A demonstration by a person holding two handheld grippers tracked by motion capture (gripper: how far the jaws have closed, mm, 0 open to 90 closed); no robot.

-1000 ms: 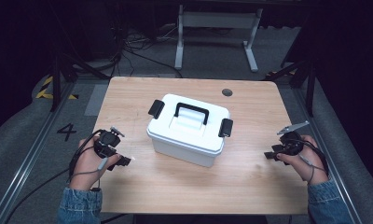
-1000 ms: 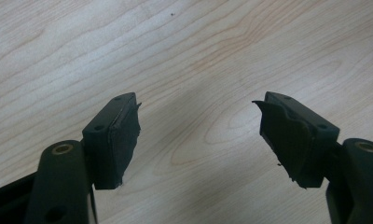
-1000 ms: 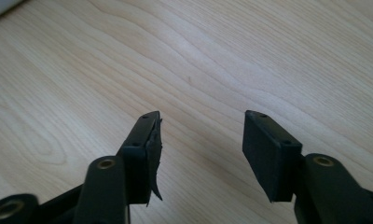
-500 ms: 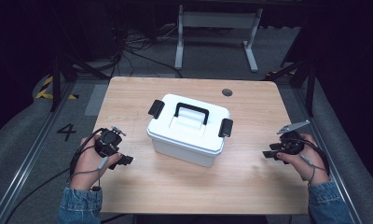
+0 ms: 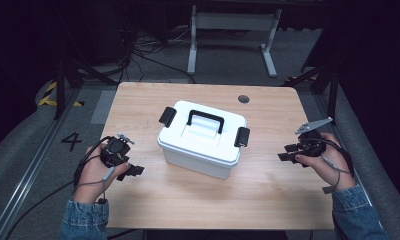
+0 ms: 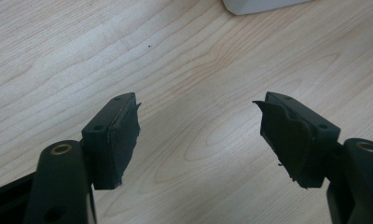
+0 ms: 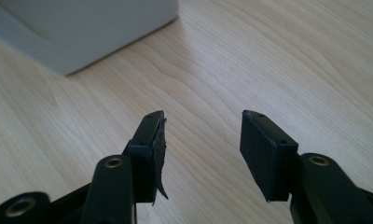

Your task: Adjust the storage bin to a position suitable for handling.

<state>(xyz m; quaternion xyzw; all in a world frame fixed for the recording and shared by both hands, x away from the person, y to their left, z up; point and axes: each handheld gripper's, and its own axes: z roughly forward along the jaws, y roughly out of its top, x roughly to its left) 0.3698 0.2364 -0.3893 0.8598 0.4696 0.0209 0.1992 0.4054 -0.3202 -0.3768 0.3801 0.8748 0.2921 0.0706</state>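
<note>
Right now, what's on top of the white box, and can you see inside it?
The white box carries a closed lid with a black handle and a black latch at each end. The lid covers its inside, so contents cannot be seen.

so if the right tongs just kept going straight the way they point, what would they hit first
Probably the white storage box. The right tongs stand open and empty, aimed left across bare wooden table toward the box's right end; in the right gripper view the box sits ahead, slightly off-centre, so they might only graze it.

Box [image 5: 203, 137] mid-table [image 5: 268, 190]; hand-held grippers flanking, apart.
</note>
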